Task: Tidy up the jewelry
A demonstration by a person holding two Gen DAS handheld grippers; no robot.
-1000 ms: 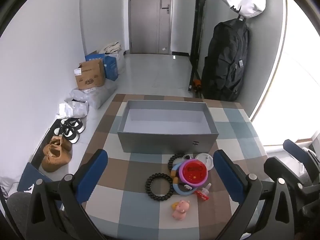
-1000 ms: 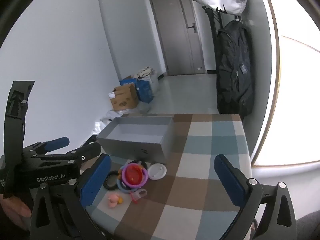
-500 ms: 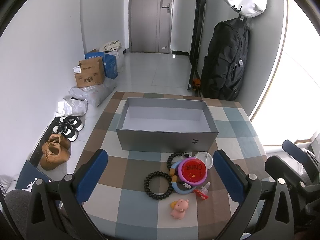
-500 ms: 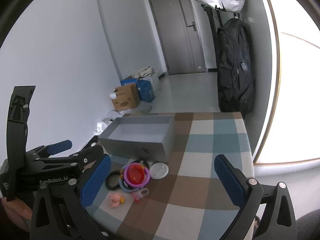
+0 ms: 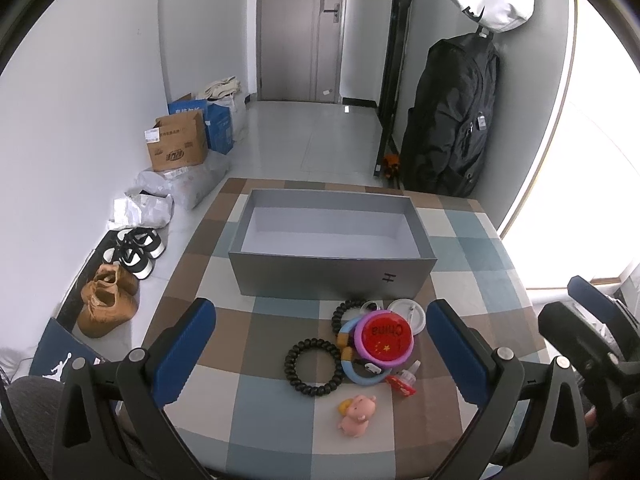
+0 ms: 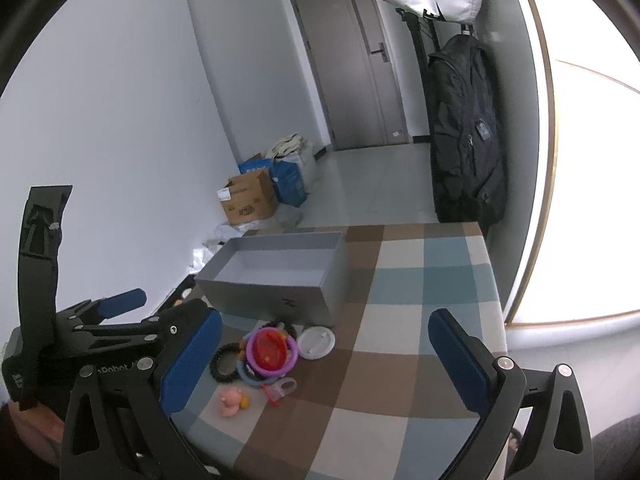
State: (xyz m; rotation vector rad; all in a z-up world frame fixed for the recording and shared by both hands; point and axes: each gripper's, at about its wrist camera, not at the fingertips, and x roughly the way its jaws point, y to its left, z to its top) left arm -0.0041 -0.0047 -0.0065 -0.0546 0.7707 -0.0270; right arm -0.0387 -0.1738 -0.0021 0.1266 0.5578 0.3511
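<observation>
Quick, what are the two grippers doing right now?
Left gripper: open, holding nothing.
Right gripper: open, holding nothing.

A home entryway — shoes (image 5: 120, 276) along the wall, door (image 5: 300, 32), hung backpack (image 5: 452, 120)

A second black coiled hair tie (image 5: 347, 309) lay mostly hidden behind the red-topped purple round toy (image 5: 385, 335), ahead of the left gripper (image 5: 320, 354). The small black mark (image 5: 389, 278) on the grey open box (image 5: 332, 276) was too small to read.
</observation>
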